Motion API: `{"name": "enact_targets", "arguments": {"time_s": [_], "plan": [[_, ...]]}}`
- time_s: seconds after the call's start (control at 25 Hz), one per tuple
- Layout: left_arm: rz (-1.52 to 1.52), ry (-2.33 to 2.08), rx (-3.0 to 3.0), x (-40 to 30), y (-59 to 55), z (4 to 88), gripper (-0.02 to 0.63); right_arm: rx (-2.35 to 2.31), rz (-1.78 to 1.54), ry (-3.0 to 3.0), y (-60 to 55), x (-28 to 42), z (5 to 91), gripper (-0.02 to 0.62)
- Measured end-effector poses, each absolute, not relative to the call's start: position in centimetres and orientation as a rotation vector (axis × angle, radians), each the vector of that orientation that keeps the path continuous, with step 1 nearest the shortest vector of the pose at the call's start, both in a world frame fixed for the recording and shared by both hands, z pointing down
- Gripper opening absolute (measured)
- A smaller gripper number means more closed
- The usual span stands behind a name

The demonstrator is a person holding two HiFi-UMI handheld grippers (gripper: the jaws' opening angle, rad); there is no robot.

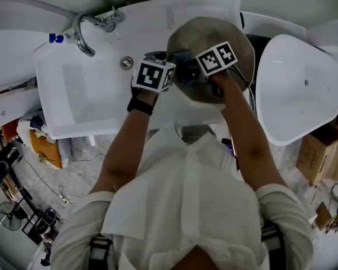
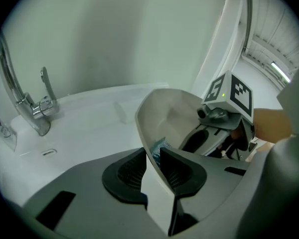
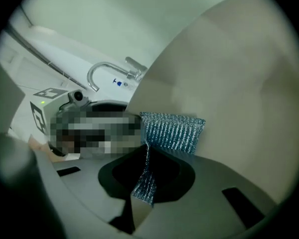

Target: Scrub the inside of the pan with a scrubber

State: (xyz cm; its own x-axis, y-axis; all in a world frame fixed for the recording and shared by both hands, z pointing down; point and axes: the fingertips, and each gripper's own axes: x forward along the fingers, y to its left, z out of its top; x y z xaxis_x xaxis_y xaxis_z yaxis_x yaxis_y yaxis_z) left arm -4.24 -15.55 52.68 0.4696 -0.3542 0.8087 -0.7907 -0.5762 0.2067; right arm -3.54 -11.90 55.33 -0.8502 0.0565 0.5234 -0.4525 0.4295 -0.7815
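Though tilted, one pan point(image 1: 209, 34), one scrubber point(image 3: 172, 131).

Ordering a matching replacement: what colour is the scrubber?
The scrubber is metallic blue, ribbed; clearest in the right gripper view.

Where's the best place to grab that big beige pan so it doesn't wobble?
Grab the beige round pan by its thin rim wall, coming from the white sink side, one jaw inside and one outside. It stands tipped up with no handle showing, so the rim is what fits. The left tool pinches it there now. The right tool holds the blue mesh scrubber.
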Motion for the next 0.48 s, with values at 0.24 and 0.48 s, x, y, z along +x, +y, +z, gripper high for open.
{"name": "enact_targets", "arguments": {"time_s": [0.24, 0.48], "plan": [[0.989, -0.973, 2.139, -4.4, -15.7, 52.8, 0.092, 0.263, 1.440, -2.145, -10.9, -3.5, 55.4, 0.034], [0.987, -0.991, 2.141, -4.3, -15.7, 52.8, 0.089, 0.570, 1.422, -2.175, -14.8, -3.4, 55.6, 0.034]]}}
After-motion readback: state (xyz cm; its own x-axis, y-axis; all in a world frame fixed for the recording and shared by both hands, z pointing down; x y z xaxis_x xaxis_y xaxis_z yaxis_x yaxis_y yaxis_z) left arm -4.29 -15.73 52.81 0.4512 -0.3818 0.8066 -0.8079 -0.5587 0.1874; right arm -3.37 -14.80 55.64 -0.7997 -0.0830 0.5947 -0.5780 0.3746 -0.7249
